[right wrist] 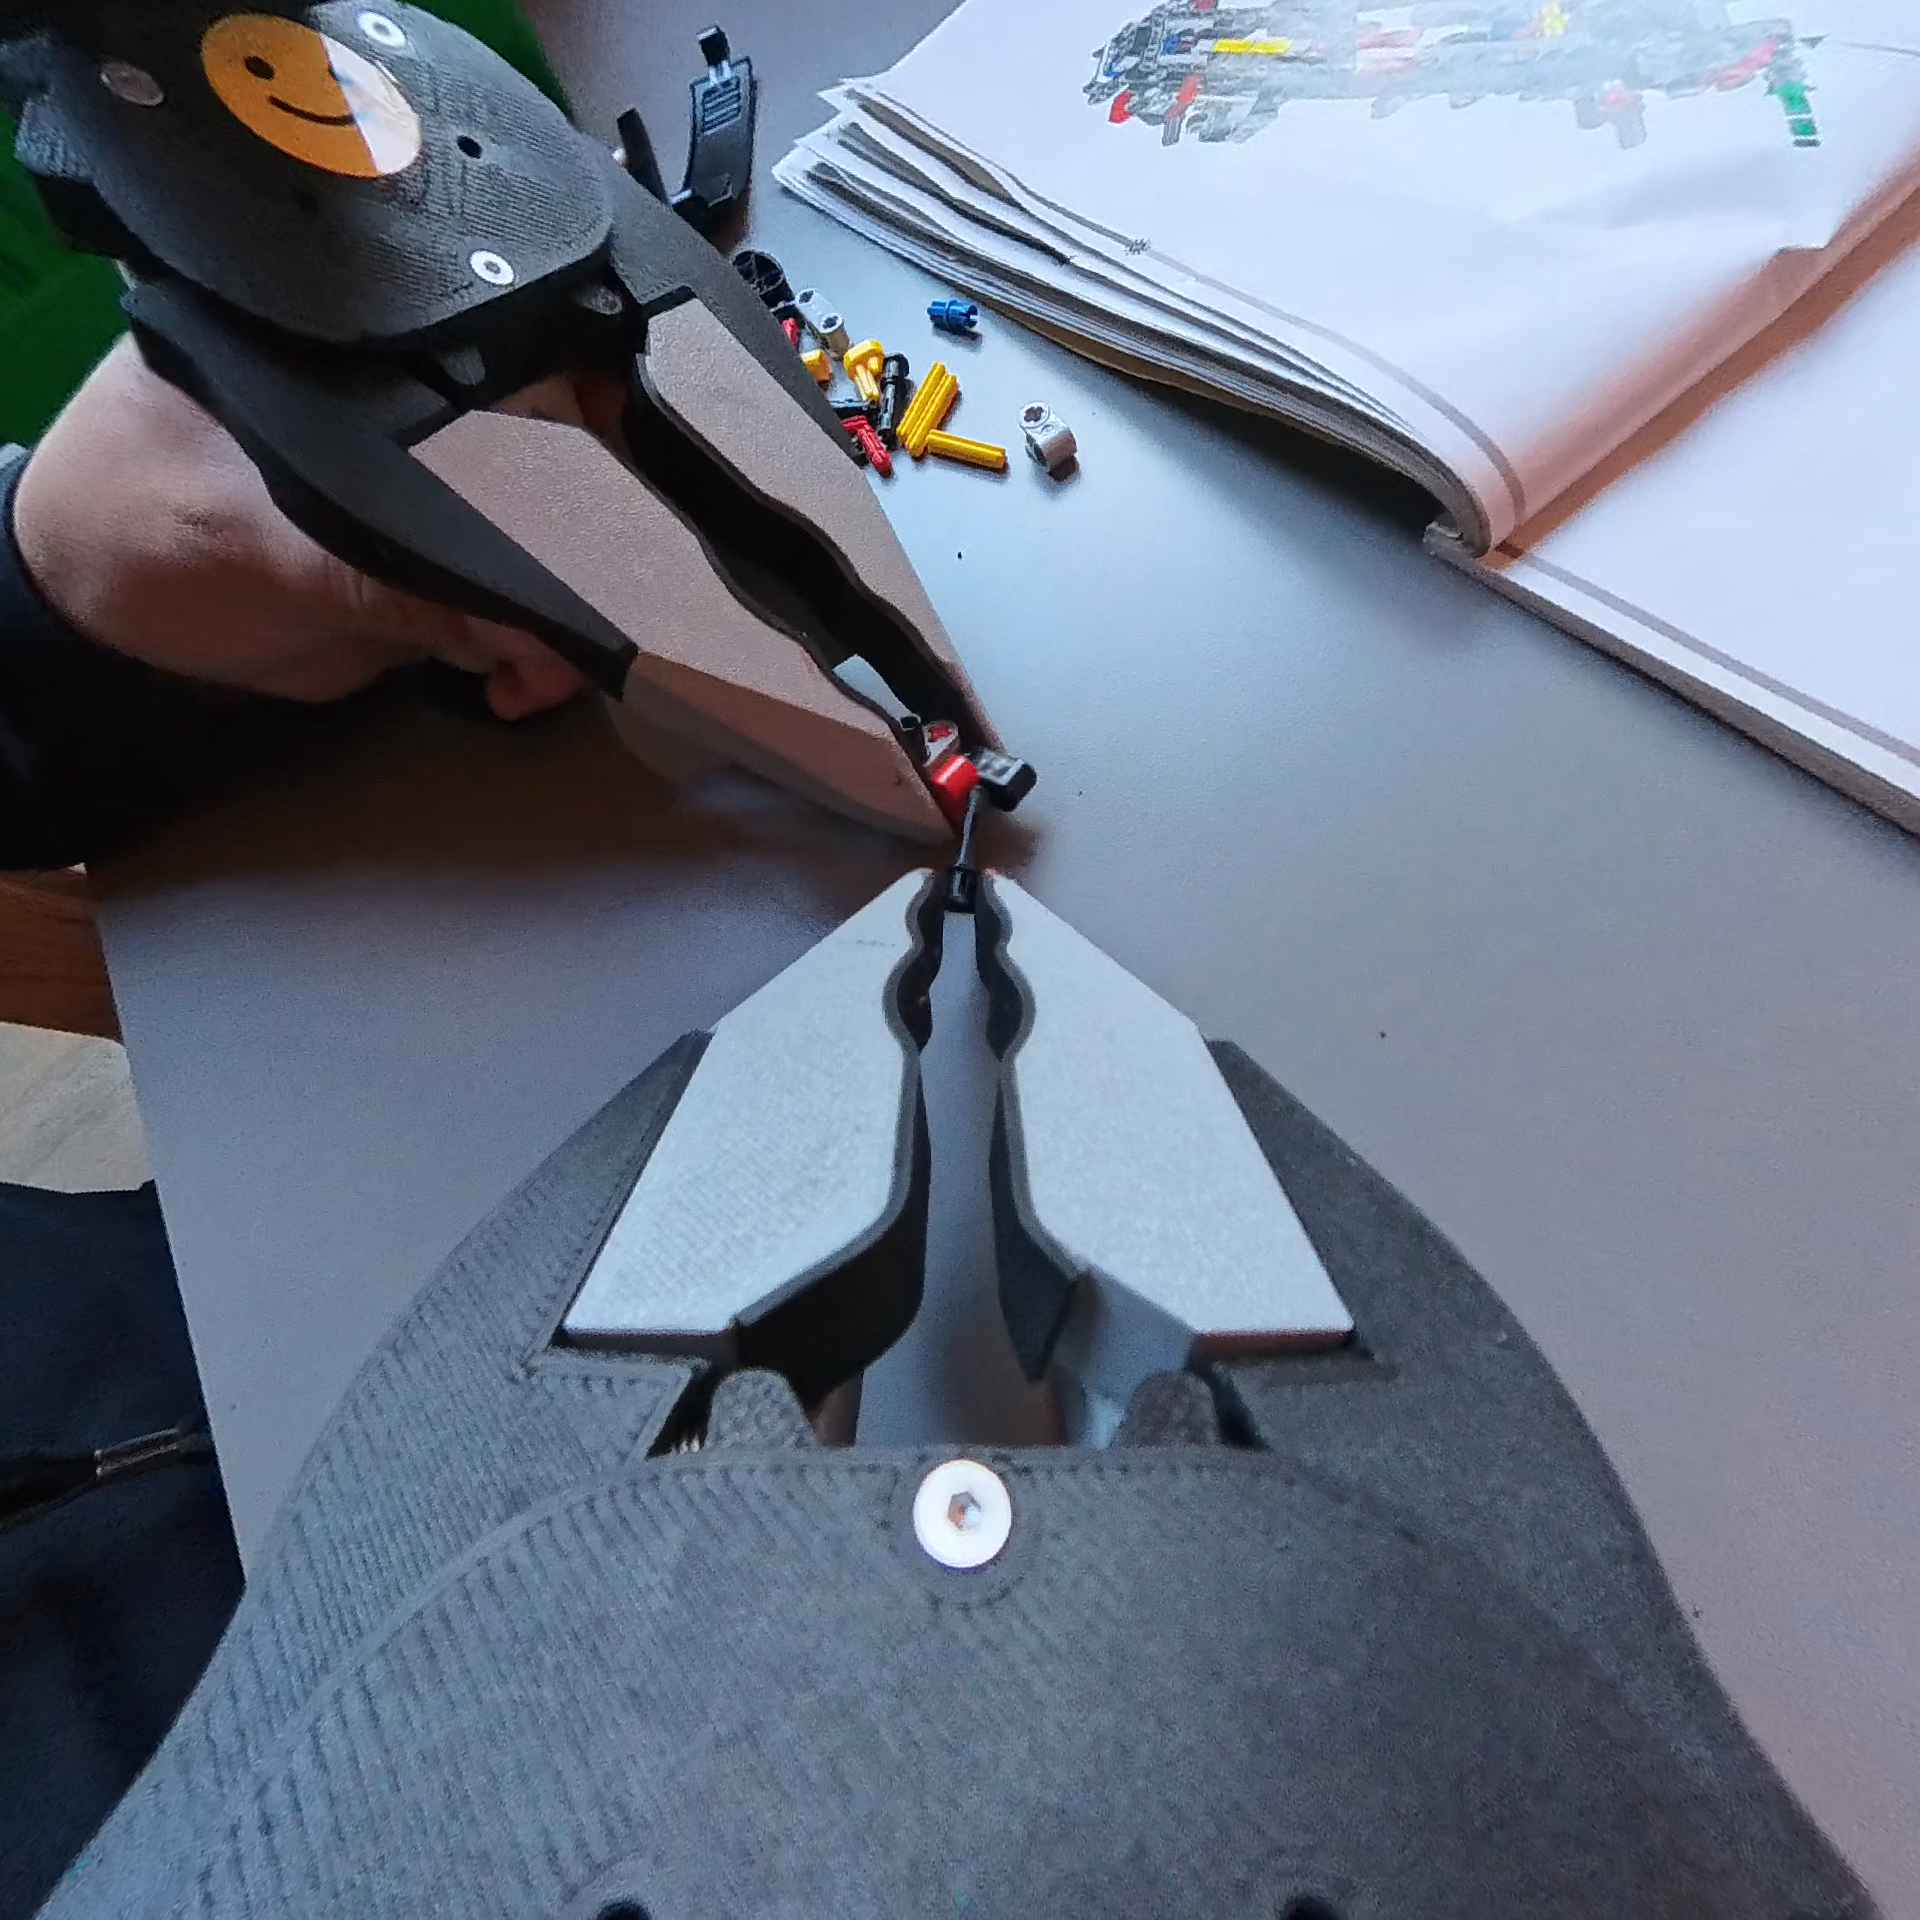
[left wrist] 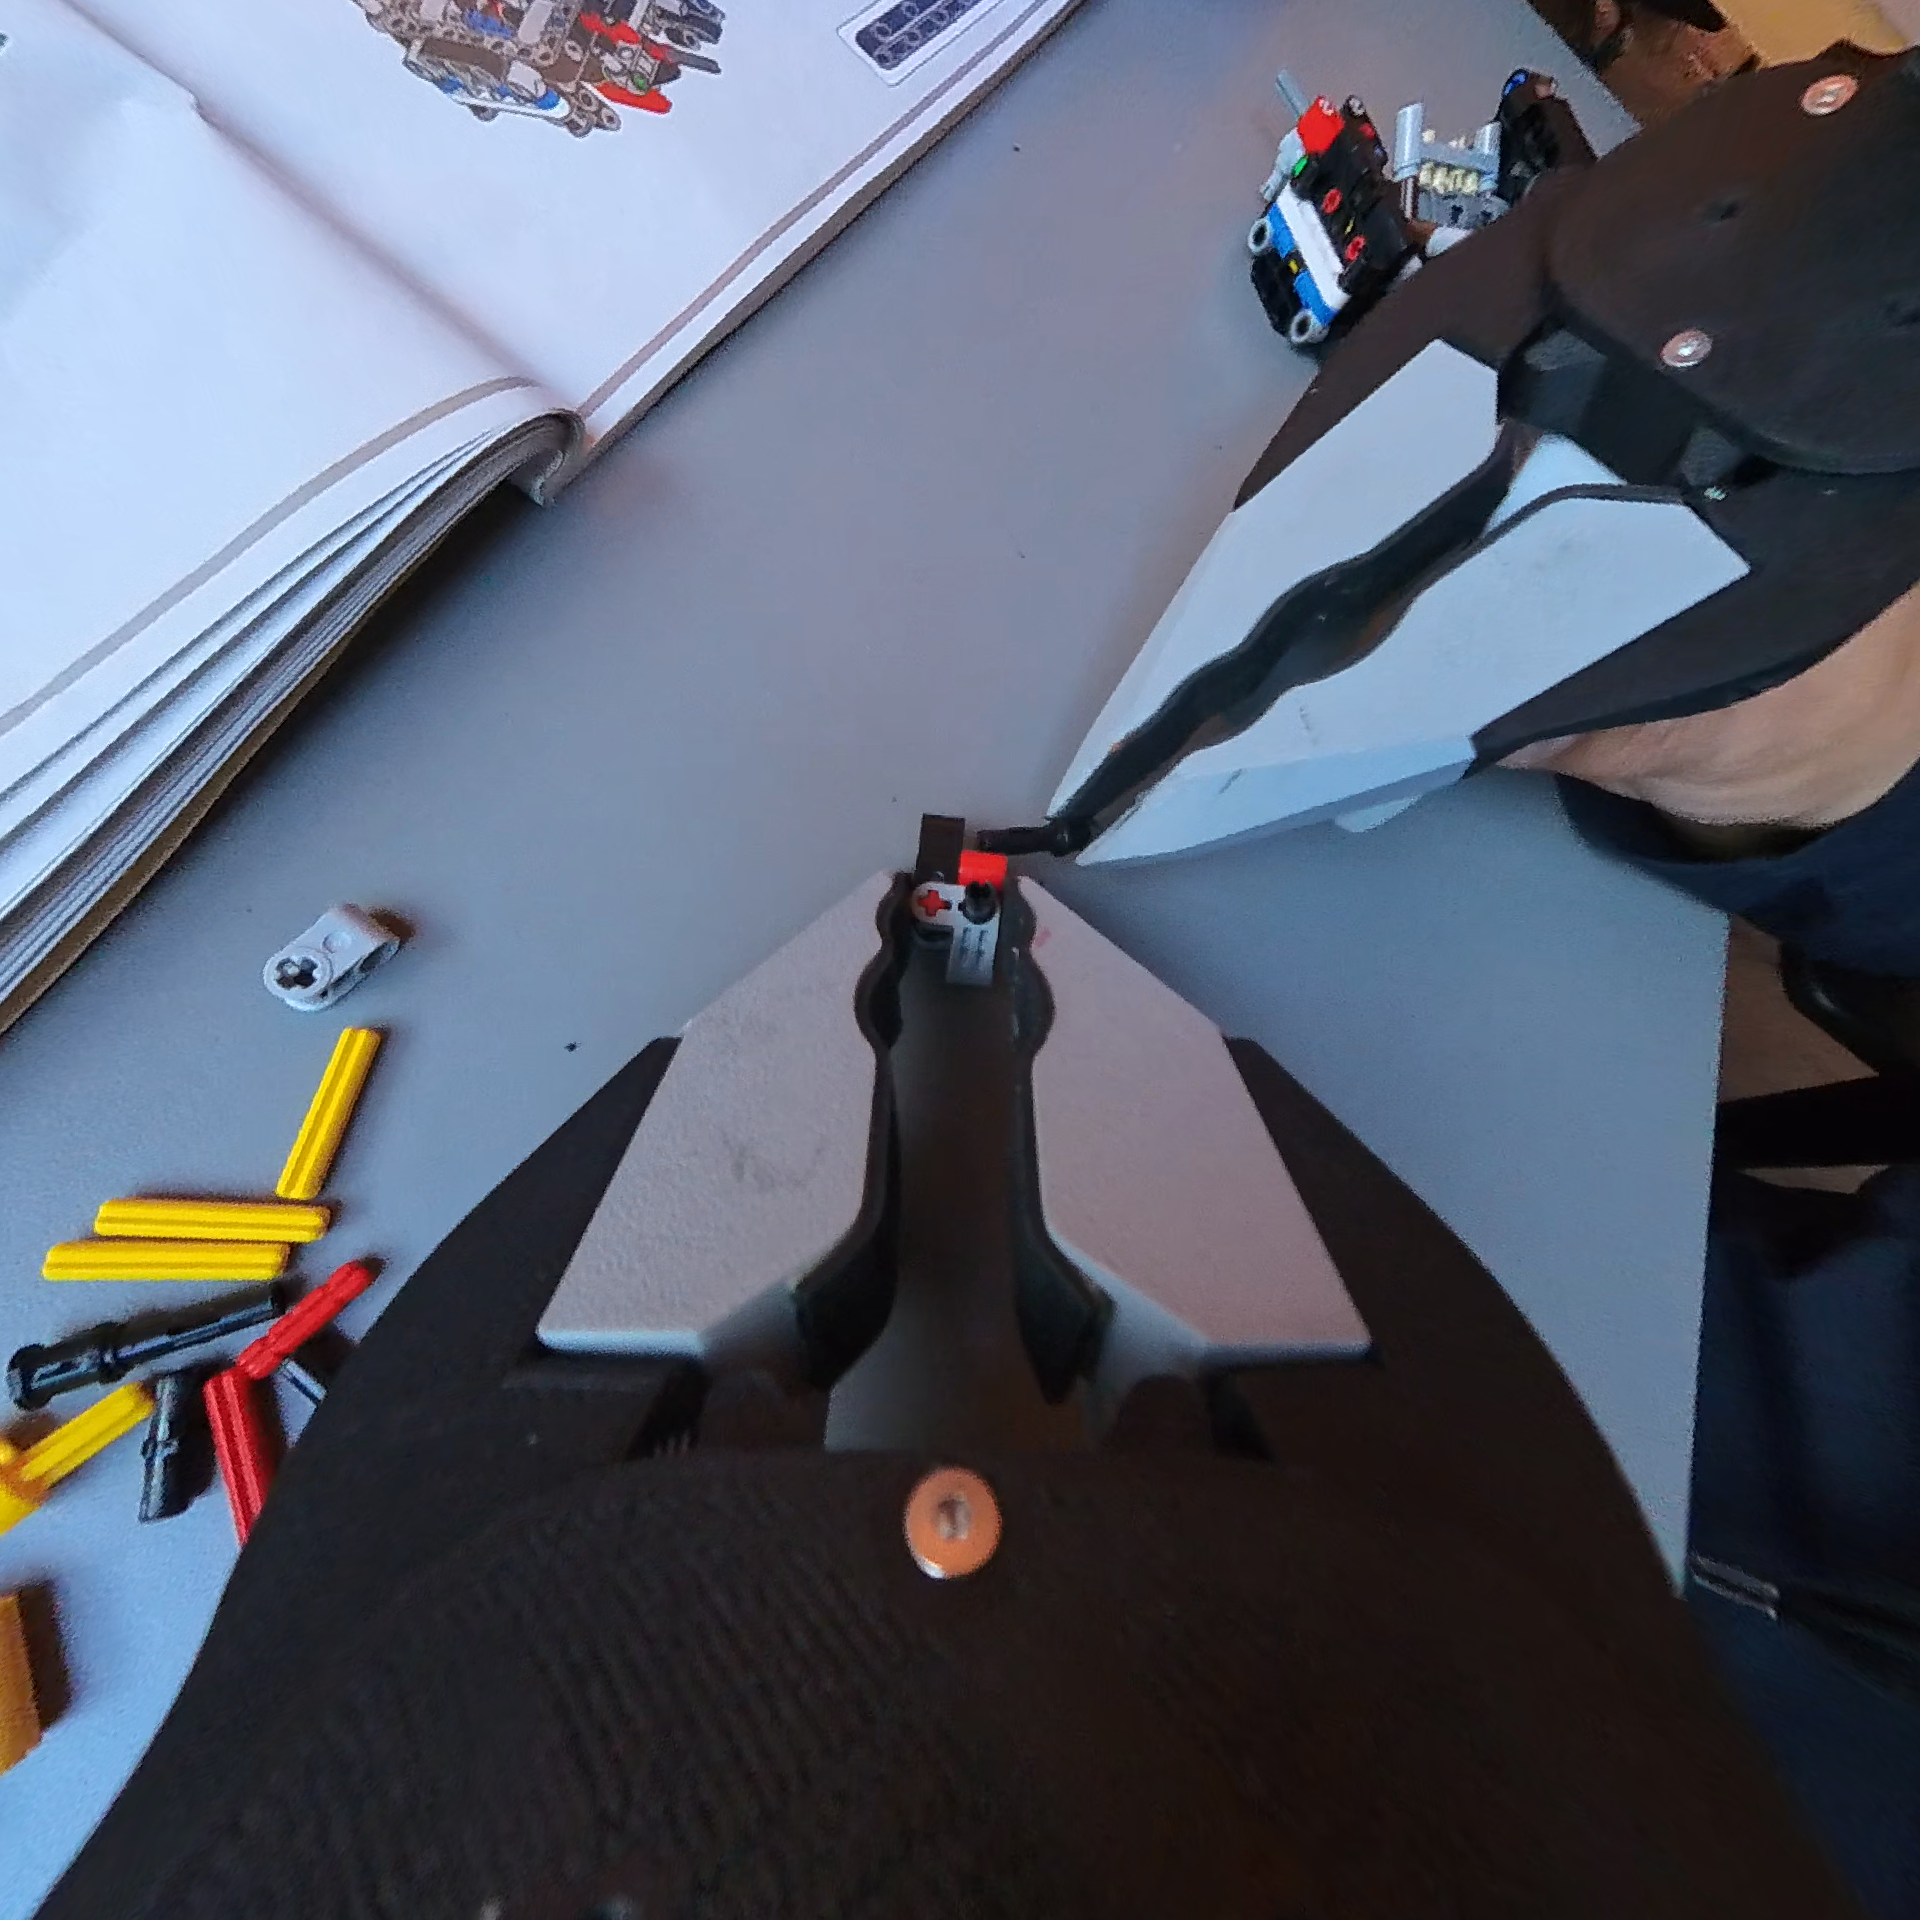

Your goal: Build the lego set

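Observation:
My left gripper (left wrist: 958, 896) is shut on a small assembly of building-toy parts (left wrist: 961, 914): a grey connector with a red cross axle, a red piece and a dark brown piece. The assembly also shows in the right wrist view (right wrist: 961, 774). My right gripper (right wrist: 961, 888) is shut on a thin black pin (right wrist: 966, 847), and the pin's far end meets the red piece of the assembly. In the left wrist view the right gripper (left wrist: 1070, 836) comes in from the right with the black pin (left wrist: 1023, 836) at its tips. Both sit low over the grey table (left wrist: 831, 623).
An open instruction booklet (left wrist: 312, 312) lies at the far left. Loose yellow, red and black axles and pins (left wrist: 208, 1299) and a grey connector (left wrist: 330, 954) lie at the left. A partly built model (left wrist: 1340, 208) stands at the far right. A hand (right wrist: 260, 592) holds the left gripper. My left and right fingertips are right by each other.

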Demonstrator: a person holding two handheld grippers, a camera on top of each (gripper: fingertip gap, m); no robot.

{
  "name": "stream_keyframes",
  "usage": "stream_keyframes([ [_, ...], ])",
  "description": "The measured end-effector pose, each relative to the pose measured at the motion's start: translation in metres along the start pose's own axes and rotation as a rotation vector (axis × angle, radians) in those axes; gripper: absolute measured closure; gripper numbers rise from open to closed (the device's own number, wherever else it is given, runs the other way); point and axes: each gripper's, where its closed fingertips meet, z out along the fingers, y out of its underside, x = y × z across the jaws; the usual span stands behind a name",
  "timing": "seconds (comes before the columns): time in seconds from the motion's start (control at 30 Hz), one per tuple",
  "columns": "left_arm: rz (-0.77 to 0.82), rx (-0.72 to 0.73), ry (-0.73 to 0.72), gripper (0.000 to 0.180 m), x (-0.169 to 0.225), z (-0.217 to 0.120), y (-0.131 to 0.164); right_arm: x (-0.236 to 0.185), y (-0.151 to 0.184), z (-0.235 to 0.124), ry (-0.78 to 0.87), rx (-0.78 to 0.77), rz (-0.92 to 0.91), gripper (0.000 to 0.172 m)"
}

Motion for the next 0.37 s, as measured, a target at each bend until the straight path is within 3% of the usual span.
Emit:
stream_keyframes([
  [0.37, 0.049, -0.004, -0.041, 0.166, 0.0002, 0.0013, 0.0001, 0.0013, 0.0015, 0.0004, 0.0, -0.007, 0.008, 0.169],
])
